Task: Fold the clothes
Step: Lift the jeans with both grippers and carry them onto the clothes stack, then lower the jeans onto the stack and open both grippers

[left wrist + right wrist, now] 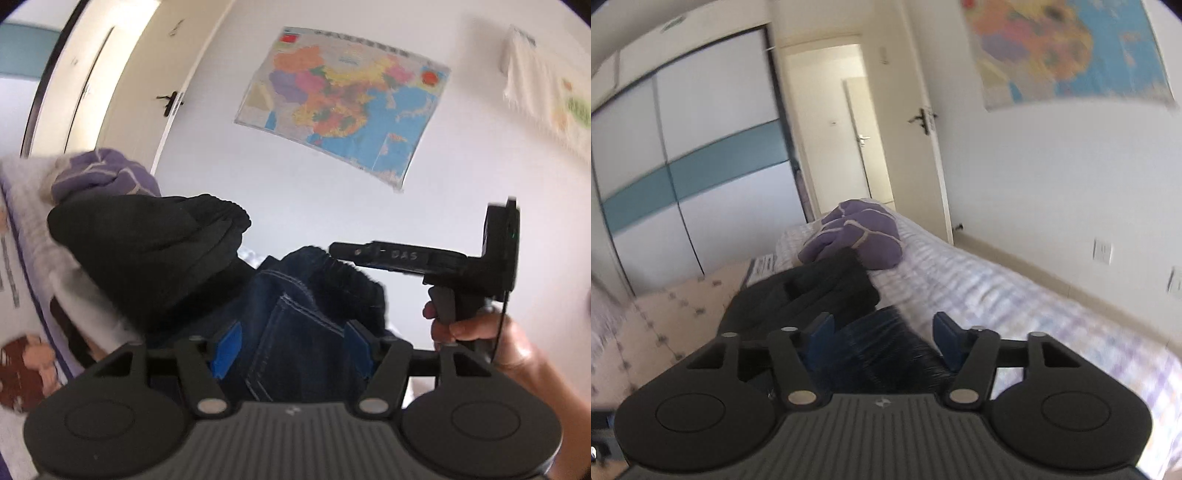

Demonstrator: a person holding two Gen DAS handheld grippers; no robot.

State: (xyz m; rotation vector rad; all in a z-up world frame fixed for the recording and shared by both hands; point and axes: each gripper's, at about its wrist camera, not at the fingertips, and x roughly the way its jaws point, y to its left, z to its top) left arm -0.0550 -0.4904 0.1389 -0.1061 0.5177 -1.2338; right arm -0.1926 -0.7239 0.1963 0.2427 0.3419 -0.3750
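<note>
On the bed (1015, 295), a black garment (812, 291) and purple bundle (860, 236) lie beyond the jeans (295, 325). Both the left gripper (293, 343) and right gripper (882, 339) straddle denim with jaws apart, seemingly unclamped; closing on too little cloth could let it slip.

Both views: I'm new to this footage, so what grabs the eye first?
The dark jeans fill the gap between the left gripper fingers, with a black garment bunched just left. A bright map hangs on the wall above. A purple garment sits on the bed beyond.
</note>
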